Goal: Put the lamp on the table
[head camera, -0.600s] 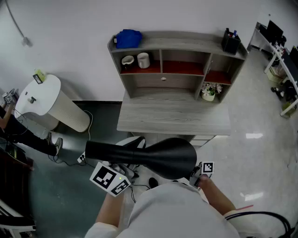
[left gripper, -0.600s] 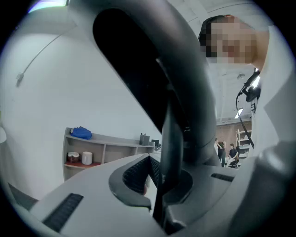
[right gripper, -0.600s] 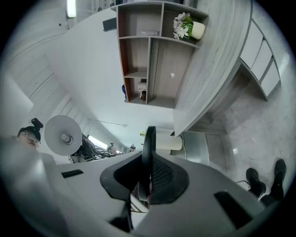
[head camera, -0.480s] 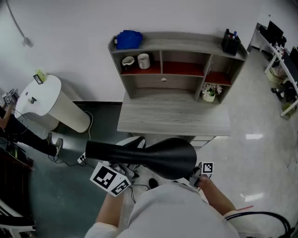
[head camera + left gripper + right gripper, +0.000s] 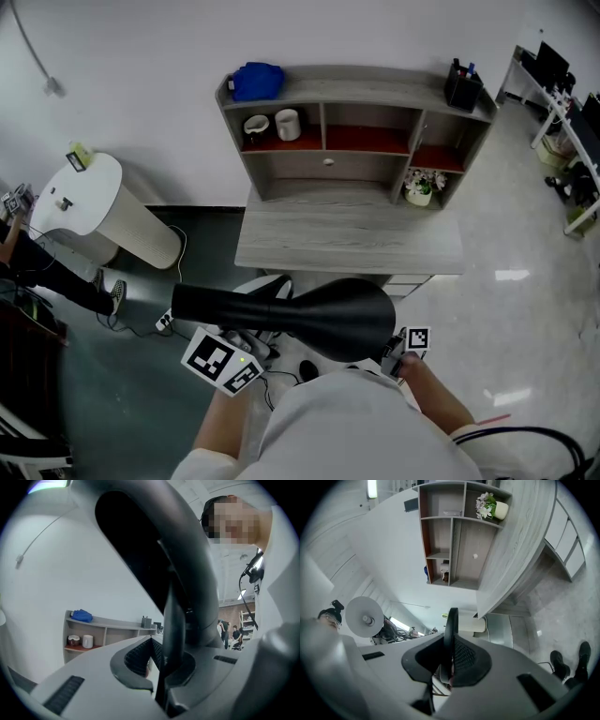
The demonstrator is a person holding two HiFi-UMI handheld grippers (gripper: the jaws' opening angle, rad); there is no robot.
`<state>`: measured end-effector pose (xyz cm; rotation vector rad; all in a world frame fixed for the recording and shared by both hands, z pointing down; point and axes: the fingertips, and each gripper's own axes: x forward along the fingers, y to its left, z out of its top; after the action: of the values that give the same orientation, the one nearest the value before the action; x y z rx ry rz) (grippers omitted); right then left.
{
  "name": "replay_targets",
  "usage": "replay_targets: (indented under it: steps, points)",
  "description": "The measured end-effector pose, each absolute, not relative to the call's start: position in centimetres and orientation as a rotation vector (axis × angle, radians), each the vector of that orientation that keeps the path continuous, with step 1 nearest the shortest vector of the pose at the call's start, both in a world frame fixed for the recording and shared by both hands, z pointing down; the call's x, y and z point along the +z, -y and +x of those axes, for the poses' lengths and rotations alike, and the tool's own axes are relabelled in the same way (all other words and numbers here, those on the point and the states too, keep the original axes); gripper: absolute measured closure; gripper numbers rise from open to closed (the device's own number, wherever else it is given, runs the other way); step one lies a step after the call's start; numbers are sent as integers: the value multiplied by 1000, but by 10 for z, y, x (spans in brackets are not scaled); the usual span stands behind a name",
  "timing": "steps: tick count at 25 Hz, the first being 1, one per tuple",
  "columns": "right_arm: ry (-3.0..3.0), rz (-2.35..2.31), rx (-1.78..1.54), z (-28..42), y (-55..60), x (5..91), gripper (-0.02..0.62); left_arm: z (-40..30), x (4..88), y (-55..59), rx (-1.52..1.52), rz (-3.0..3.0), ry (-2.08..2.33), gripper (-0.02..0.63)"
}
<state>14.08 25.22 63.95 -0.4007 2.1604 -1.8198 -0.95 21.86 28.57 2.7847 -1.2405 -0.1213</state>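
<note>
While both point level, left gripper (image 5: 161, 667) clamps the thin stem of the smooth black lamp (image 5: 319, 314); right gripper (image 5: 449, 663) pinches probably its flat rim. Lamp is held in the air before the grey woodgrain table (image 5: 349, 239).

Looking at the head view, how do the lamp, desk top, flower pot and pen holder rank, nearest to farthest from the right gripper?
1. lamp, gripped by the right gripper.
2. desk top, just ahead.
3. flower pot, lower right shelf.
4. pen holder, top right corner.
</note>
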Motion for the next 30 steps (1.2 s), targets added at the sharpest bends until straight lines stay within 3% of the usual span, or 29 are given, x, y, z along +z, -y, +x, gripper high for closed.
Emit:
replay_targets:
  steps: [30]
  points:
    - [-2137,-555,-1780,67,-231,658,555,-88,304,-193,-168,2840,1130,600]
